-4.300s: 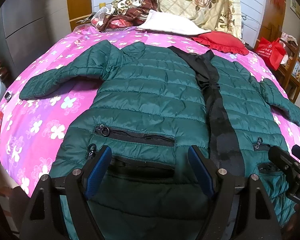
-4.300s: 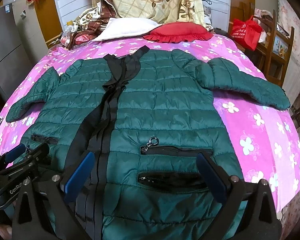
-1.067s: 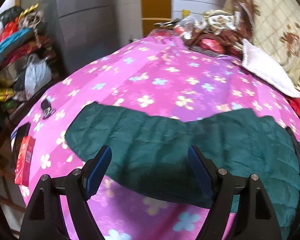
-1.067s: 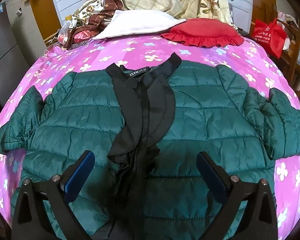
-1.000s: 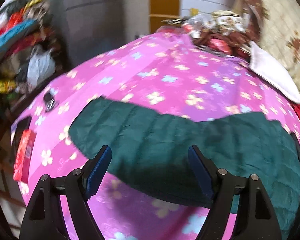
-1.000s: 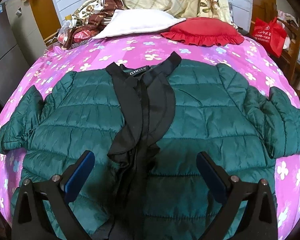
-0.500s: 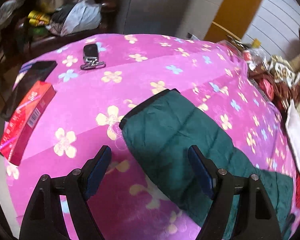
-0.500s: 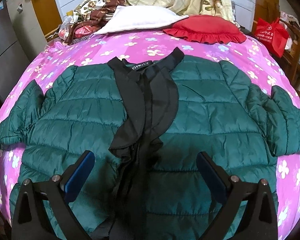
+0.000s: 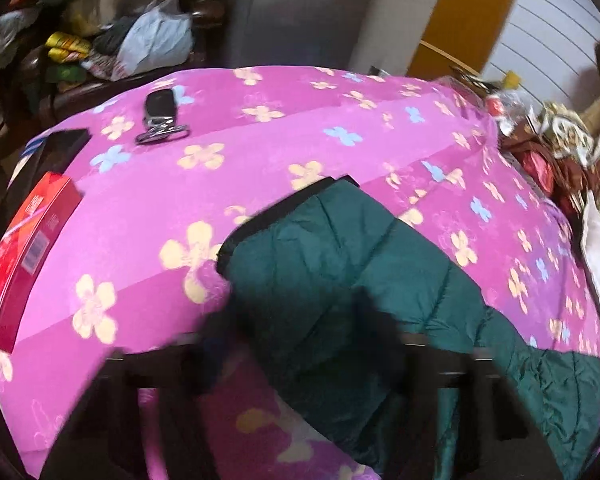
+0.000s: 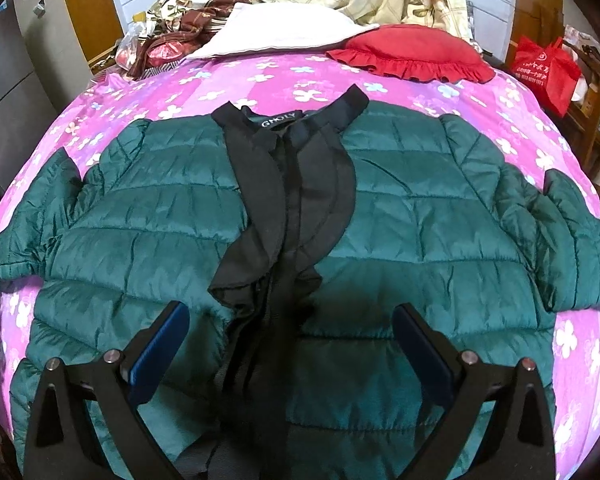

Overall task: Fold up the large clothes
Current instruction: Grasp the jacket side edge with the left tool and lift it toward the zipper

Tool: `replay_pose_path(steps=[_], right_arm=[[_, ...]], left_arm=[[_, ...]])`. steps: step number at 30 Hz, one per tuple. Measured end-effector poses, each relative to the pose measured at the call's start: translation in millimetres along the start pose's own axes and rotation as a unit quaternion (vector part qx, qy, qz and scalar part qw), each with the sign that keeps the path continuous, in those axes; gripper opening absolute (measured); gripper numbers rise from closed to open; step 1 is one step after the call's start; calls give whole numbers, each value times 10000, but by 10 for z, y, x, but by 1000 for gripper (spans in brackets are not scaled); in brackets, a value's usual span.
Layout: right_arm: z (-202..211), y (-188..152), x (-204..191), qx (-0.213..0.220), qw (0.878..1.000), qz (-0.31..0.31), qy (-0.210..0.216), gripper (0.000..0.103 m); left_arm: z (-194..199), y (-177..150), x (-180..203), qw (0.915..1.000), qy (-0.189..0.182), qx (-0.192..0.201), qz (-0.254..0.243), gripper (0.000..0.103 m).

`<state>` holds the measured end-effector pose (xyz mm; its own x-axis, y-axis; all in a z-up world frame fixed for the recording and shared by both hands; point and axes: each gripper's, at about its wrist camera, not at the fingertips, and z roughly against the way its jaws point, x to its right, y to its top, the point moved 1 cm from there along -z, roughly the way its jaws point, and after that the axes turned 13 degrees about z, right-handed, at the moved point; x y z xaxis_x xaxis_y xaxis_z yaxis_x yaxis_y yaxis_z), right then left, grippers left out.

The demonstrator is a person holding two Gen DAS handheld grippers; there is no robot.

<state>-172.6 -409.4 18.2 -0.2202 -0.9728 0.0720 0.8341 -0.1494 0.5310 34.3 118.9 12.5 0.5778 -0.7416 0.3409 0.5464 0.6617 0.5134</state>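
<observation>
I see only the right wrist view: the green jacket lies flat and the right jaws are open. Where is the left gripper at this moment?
Observer: The left gripper is at the green sleeve, near its black-edged cuff. Its jaws have just been closing with the sleeve between them, but blur hides whether it grips.
Operator: Is anything lying near that cuff?
Observer: Yes, a black key fob lies on the pink sheet beyond the cuff, apart from it.
Operator: Anything else on that side?
Observer: A red box lies at the sheet's edge.
</observation>
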Motion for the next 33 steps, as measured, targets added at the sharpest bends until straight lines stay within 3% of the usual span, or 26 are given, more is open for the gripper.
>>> replay_pose_path(steps=[1,7,12,22,33], right_arm=[[-14,0,5,-16,10000,9,-19,103],[-32,-1,35,-68,9998,102,-125,103],[35,-6,57,-5,9999,63,-113,103],[247,-64,134,137,9997,68,-197,103],[407,-216,456,218,9992,-206,-267,103]], left_arm=[[23,0,28,10000,-33,-45,-51,0],[421,-14,195,9982,-501,159,-287,0],[894,-128,481,9915,-1065,342,-662,0],[1602,-778,1178,9688,-1654,350,-1810,0],[2126,-1452,1714,9450,-2077,238,-2515,0]])
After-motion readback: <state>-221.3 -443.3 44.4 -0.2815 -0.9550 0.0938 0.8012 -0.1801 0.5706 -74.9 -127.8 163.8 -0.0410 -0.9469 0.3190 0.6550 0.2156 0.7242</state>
